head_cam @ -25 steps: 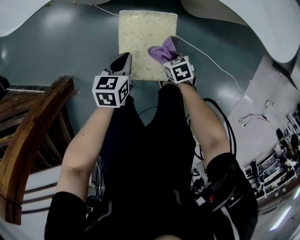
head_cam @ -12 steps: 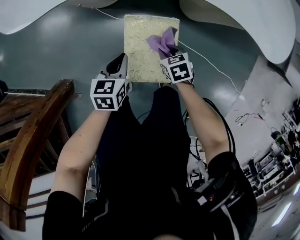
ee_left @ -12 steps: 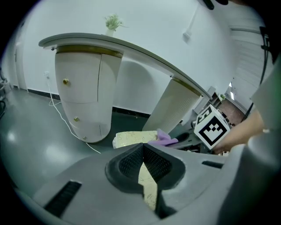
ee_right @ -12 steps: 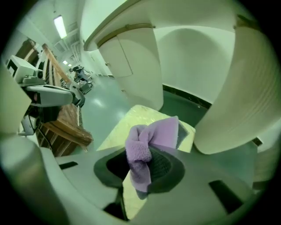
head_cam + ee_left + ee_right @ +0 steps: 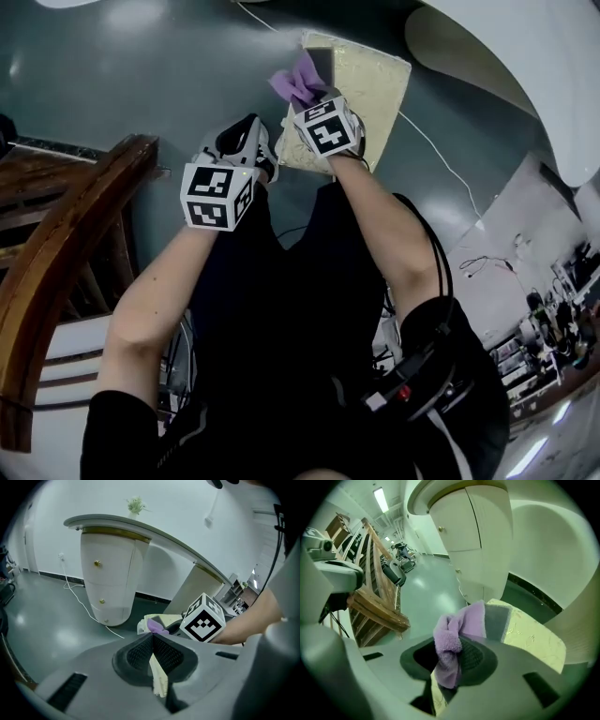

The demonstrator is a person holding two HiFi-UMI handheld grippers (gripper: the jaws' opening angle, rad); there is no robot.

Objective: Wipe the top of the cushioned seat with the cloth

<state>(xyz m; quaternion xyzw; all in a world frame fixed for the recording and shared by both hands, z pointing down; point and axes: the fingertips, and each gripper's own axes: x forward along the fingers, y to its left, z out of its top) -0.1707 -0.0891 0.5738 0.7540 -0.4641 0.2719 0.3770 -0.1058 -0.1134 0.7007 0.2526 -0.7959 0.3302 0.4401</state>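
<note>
Right gripper (image 5: 454,649): jaws clamped on the purple cloth (image 5: 461,623), which bunches between the pads and spills forward past the tips. Head view: the cloth sits at about 11 o'clock of the frame, on the left edge of the seat (image 5: 370,80) toward its far-left corner. It looks to be touching the top, though contact isn't certain. The seat is a cream patterned cushion on the floor (image 5: 141,84) at 12–1 o'clock, skewed in frame.

Left gripper (image 5: 152,641): jaws closed, tips meeting, nothing clearly between them. A cream strip of seat shows in the gap lower down, probably seen through it and not pinched; can't be sure. In head view it hangs at 10 o'clock from the seat's near-left corner, just beside it and off the top.

Other things: wooden chair (image 5: 56,253) at 8–9 o'clock, well apart. White cable (image 5: 441,159) runs off the seat's right side toward 3 o'clock. White cabinet (image 5: 110,581) beyond the seat in the left gripper view.

Progress (judgement): wipe under way, cloth in hand and on the seat, so pickup and approach are done. No mark shows which parts have been wiped. The cloth covers only the left edge; the middle, the right side and the near edge lie bare. Left to do, as far as visible: strokes toward 3 o'clock across the remaining top.
</note>
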